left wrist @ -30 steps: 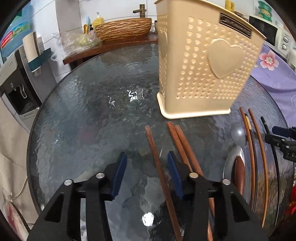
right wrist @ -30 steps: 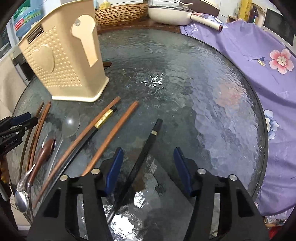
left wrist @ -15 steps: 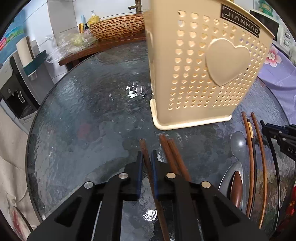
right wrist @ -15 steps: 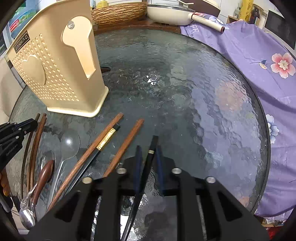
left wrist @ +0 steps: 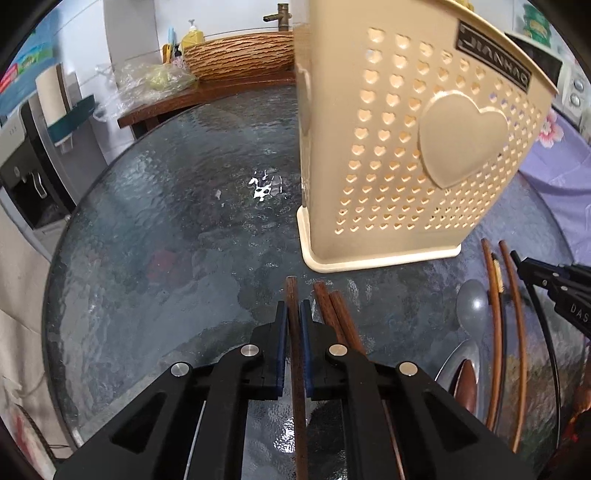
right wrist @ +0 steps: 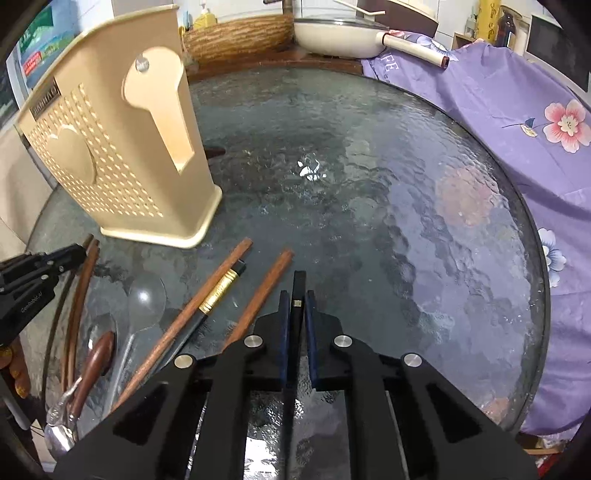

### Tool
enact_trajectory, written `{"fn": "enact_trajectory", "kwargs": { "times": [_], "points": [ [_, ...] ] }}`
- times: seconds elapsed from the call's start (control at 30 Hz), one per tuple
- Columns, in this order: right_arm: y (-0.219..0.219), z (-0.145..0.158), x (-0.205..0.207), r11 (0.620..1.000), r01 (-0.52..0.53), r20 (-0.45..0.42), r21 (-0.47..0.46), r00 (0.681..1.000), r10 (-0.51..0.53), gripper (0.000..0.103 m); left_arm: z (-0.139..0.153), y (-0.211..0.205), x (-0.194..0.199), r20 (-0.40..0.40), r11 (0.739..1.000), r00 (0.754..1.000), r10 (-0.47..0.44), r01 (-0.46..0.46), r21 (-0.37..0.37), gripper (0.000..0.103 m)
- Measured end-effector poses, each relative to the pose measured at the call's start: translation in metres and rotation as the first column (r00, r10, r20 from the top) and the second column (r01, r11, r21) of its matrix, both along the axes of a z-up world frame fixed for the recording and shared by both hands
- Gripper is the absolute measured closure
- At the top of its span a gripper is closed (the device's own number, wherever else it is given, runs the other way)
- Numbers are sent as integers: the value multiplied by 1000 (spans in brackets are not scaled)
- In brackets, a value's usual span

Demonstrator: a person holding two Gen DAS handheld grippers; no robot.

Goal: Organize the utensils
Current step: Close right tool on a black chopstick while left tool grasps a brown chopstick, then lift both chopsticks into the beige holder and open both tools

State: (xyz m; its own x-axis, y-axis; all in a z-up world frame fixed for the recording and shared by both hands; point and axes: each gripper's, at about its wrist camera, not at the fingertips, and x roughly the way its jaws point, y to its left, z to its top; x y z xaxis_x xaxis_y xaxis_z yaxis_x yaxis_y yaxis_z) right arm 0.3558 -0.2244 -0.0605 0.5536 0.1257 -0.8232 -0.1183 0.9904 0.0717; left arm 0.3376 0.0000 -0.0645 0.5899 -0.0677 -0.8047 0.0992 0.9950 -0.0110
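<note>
A round textured-glass table (right wrist: 424, 206) fills the kitchen scene — beyond its far edge, a woven basket (left wrist: 240, 55) and a yellow soap bottle (left wrist: 192, 35); a purple floral cloth (right wrist: 517, 122) drapes beside a cream frying pan (right wrist: 332, 35).

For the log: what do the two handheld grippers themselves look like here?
Both match. The left gripper and right gripper have matte black angular bodies with triangular cutouts, round silver pivot pins and flat dark-blue pads lining the jaws. White lettering shows on each body's side when seen from the other camera. No cables or sleeves visible.

Beige holder (left wrist: 406, 155) heart-perforated; purple cloth (right wrist: 517, 122) pink-flowered; brown chopstick (left wrist: 293, 332); black chopstick (right wrist: 297, 295).
</note>
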Motion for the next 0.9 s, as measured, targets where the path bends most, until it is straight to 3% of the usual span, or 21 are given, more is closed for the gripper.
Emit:
{"fn": "enact_trajectory", "kwargs": {
  "times": [0.27,0.67,0.9],
  "points": [
    [-10,26,-8,994,-33,106,107,994,22,95,20,6,-4,52,997,999,-16,20,-75,97],
    [-22,98,-41,940,-193,279,280,954,113,95,102,8,-44,239,987,970,-49,84,-139,97],
    [-18,138,-63,921,-270,350,281,922,164,95,132,7,-60,297,983,953,-60,108,-146,97]
  ]
}}
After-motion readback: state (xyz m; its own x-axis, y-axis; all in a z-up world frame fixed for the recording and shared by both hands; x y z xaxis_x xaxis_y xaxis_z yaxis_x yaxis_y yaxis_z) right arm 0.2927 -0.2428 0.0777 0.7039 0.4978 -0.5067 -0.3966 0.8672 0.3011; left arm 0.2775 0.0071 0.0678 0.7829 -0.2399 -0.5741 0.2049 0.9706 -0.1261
